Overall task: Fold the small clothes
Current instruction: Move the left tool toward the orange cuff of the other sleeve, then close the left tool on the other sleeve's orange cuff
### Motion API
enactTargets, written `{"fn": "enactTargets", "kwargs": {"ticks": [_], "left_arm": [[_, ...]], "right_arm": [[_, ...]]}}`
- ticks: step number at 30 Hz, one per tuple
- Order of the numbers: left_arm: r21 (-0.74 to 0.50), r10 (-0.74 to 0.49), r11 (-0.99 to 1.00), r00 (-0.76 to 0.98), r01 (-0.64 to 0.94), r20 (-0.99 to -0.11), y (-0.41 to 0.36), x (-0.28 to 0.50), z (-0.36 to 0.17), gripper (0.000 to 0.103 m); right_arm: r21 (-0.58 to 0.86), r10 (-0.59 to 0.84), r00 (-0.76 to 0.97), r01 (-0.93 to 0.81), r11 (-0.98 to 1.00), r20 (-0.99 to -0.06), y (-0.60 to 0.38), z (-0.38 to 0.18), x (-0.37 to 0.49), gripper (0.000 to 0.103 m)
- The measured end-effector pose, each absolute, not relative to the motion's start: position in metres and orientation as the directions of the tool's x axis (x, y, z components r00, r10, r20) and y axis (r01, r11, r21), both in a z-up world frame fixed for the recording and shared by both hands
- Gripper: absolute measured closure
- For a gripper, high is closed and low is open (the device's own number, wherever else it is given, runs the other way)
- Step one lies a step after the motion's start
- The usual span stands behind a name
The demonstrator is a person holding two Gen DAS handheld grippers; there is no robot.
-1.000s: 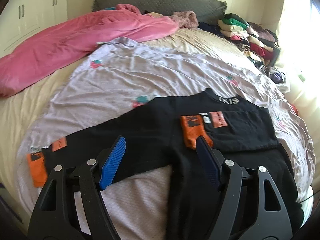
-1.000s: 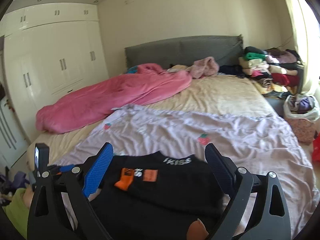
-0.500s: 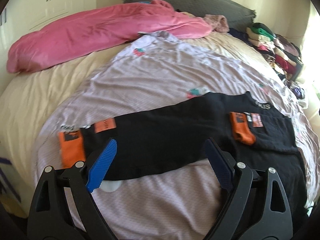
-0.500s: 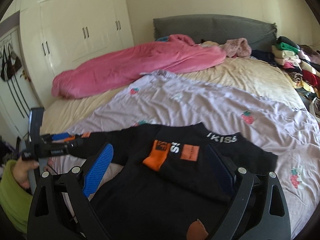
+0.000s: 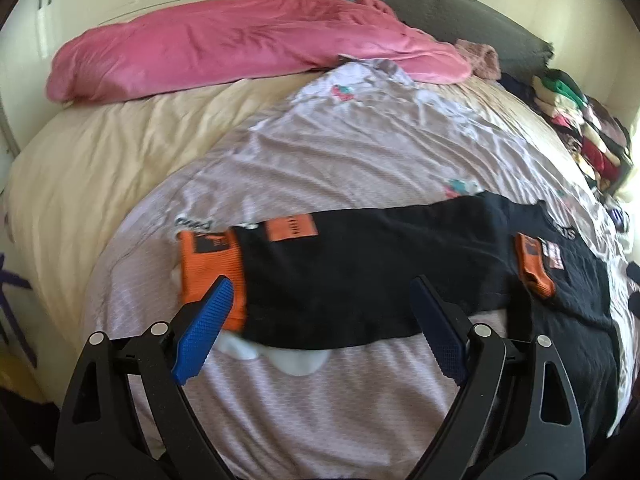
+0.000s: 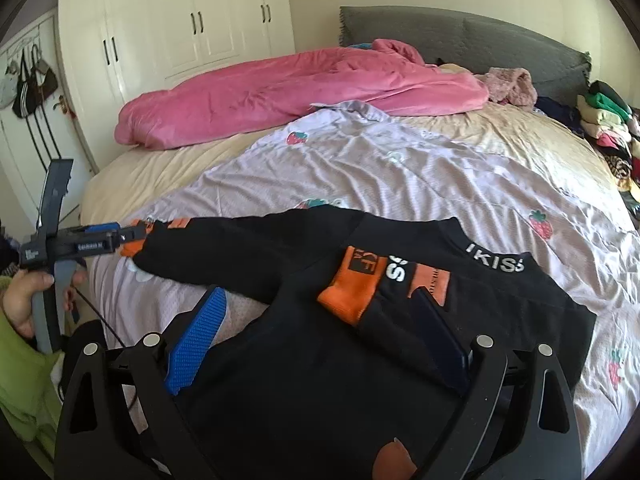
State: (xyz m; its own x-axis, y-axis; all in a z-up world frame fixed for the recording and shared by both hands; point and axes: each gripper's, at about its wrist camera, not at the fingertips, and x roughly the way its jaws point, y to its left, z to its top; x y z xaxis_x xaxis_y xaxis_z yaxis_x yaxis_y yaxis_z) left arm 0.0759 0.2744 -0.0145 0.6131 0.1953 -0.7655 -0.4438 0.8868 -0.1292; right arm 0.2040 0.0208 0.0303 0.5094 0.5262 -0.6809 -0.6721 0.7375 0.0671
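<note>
A small black sweater [image 5: 380, 272] with orange cuffs lies flat on a lilac sheet [image 5: 340, 152] on the bed. Its left sleeve stretches out to the left and ends in an orange cuff [image 5: 210, 272]. Its right sleeve is folded across the chest, with the orange cuff [image 6: 352, 292] near the white collar lettering. My left gripper [image 5: 320, 320] is open and empty, just short of the outstretched sleeve; it also shows in the right wrist view [image 6: 132, 236] at the sleeve's cuff end. My right gripper [image 6: 320, 328] is open and empty over the sweater's body.
A pink duvet [image 6: 296, 92] lies across the far side of the bed. A stack of folded clothes [image 5: 580, 132] sits at the right edge by the grey headboard [image 6: 460, 36]. White wardrobes [image 6: 180, 28] stand at the left, with bags hung beside them.
My left gripper has moved left along the outstretched sleeve to its orange cuff. My right gripper has swung left and lower over the sweater's body. Both stayed open.
</note>
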Motion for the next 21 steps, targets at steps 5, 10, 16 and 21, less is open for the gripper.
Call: {"fn": "enactTargets", "kwargs": {"ticks": [5, 10, 16, 21], "left_arm": [[-0.133, 0.225, 0.853, 0.586, -0.505, -0.778, 0.298, 0.068, -0.025, 0.021], [-0.156, 0.241, 0.813, 0.568, -0.560, -0.787, 0.321, 0.061, -0.037, 0.021], [-0.202, 0.228, 0.767, 0.553, -0.609, -0.801, 0.344, 0.058, -0.057, 0.021], [-0.217, 0.235, 0.751, 0.560, -0.623, -0.794, 0.352, 0.061, -0.063, 0.042]], "right_arm": [[0.043, 0.529, 0.491, -0.704, 0.709, -0.692, 0.034, 0.019, 0.202, 0.010], [0.040, 0.521, 0.477, -0.710, 0.703, -0.707, 0.040, 0.010, 0.205, 0.010], [0.061, 0.518, 0.465, -0.699, 0.713, -0.718, 0.039, 0.000, 0.210, 0.010], [0.083, 0.514, 0.460, -0.681, 0.727, -0.724, 0.035, -0.006, 0.216, 0.010]]}}
